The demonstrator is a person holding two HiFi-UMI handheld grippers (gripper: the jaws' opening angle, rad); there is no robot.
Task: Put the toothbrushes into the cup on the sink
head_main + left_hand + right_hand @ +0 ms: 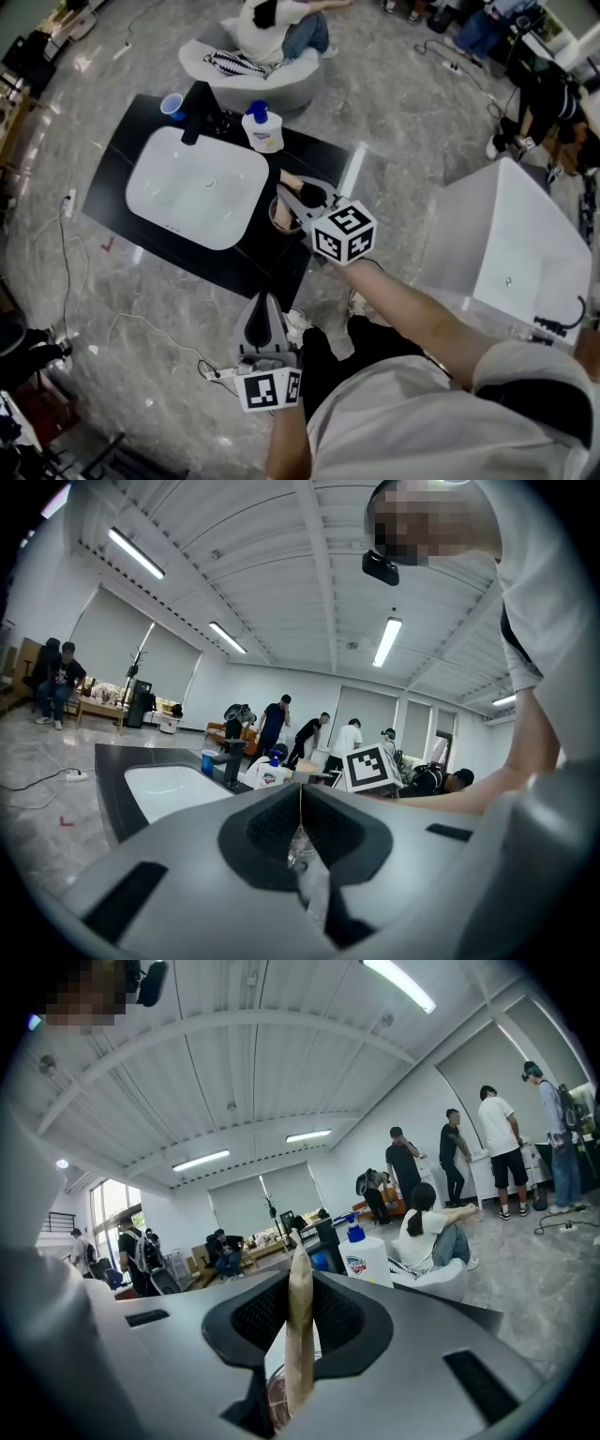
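Low against the person's body, the left gripper (265,305) points toward the counter, jaws pressed together. Further out, on an outstretched arm, the right gripper (299,1283) pinches a slim tan wooden toothbrush (299,1335) mid-handle. It looks light and stiff, so that's a sound hold, and it hangs over the brownish translucent cup (279,217) just beside the white basin sink (197,187).
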